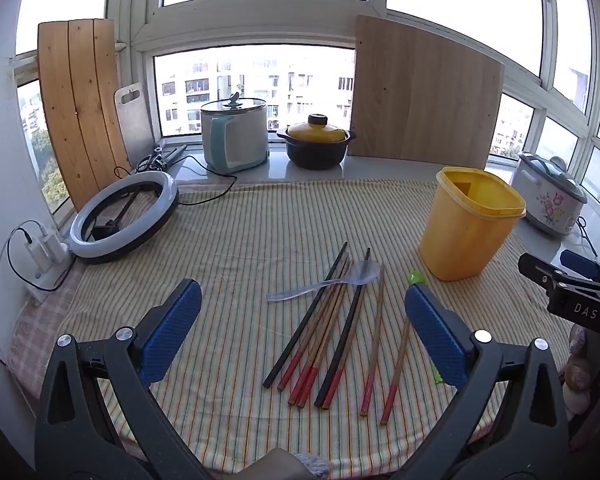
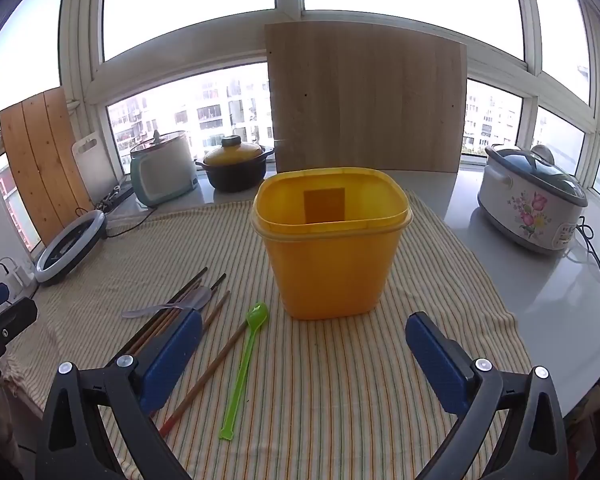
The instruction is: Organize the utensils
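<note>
Both claws gape wide and carry nothing: your left gripper [image 1: 303,328] hangs over the chopsticks, your right gripper [image 2: 303,356] faces the yellow container, both tilted down at the cloth. Nothing is between either pair of pads.

Progress looks like zero so far. Yellow container [image 2: 331,240] stands upright on the striped cloth [image 2: 340,400]; what shows of its inside is empty, though the bottom is hidden from both views. All utensils seen lie loose on the cloth:
- chopsticks [image 1: 332,328], a fanned bundle, red tips toward you, left of the container
- clear spoon [image 1: 324,283] lying across the top of that bundle, touching it
- green spoon [image 2: 246,364] flat between the bundle and the container, one chopstick just beside it

Left to do, by my read: everything. You still need to pick up each piece and drop it into the container, assuming that is the intended holder. The clear spoon sits on top, so it probably goes first.
</note>
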The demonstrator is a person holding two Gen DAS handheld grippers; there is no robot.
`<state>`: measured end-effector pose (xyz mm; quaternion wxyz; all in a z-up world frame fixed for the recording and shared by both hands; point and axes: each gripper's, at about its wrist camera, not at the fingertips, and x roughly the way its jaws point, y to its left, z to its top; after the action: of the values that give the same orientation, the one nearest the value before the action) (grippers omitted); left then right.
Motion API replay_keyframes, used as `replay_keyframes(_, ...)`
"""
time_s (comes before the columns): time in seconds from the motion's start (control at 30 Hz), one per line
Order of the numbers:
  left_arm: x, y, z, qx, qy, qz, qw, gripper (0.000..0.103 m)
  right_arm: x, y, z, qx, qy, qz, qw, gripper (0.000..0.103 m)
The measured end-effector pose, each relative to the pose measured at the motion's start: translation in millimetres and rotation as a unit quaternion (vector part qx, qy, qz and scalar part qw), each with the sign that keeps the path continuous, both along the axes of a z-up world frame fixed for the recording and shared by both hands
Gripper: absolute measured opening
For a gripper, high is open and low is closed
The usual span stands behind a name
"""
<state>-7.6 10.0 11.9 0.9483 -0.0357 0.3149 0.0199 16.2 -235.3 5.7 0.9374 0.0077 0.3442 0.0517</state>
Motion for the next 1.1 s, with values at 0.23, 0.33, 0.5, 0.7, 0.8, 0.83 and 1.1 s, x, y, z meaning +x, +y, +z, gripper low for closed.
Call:
replay_keyframes(0.23,1.3,-1.4,3.0,-0.001,-0.005,0.002,1.0000,0.103,-0.5,0.2,-0.1,-0.001,-0.005,0.000,1.000,0.103)
replay_keyframes(0.33,-0.7,-0.3,3.5,-0.002,-0.009,0.003,0.9999,0.103,-0.6,-2.9,0.6,0.000,-0.005,-0.001,1.000,0.103)
replay_keyframes(0.5,-1.1,2.5,5.6,-0.008,-0.016,0.007,0.9998,0.103,-0.7,-3.7,0.8,0.003,-0.010,-0.001,1.000,0.103)
replay_keyframes(0.7,0.0,3.4,8.7,-0.009,-0.020,0.008,0.9997,0.103,-3.4,-2.2,5.1,0.002,-0.013,-0.001,1.000,0.103)
replay_keyframes(0.8,2.2,3.7,9.8,-0.010,-0.021,0.009,0.9997,0.103,-3.7,-1.5,6.0,0.001,-0.013,-0.001,1.000,0.103)
replay_keyframes(0.83,1.7,2.9,10.0,-0.010,-0.021,0.009,0.9997,0.103,-3.7,-1.4,6.2,0.000,-0.013,-0.002,1.000,0.103)
replay_keyframes(1.1,-2.6,2.9,10.2,-0.010,-0.021,0.007,0.9997,0.103,-3.0,-2.6,7.4,0.002,-0.011,-0.002,1.000,0.103)
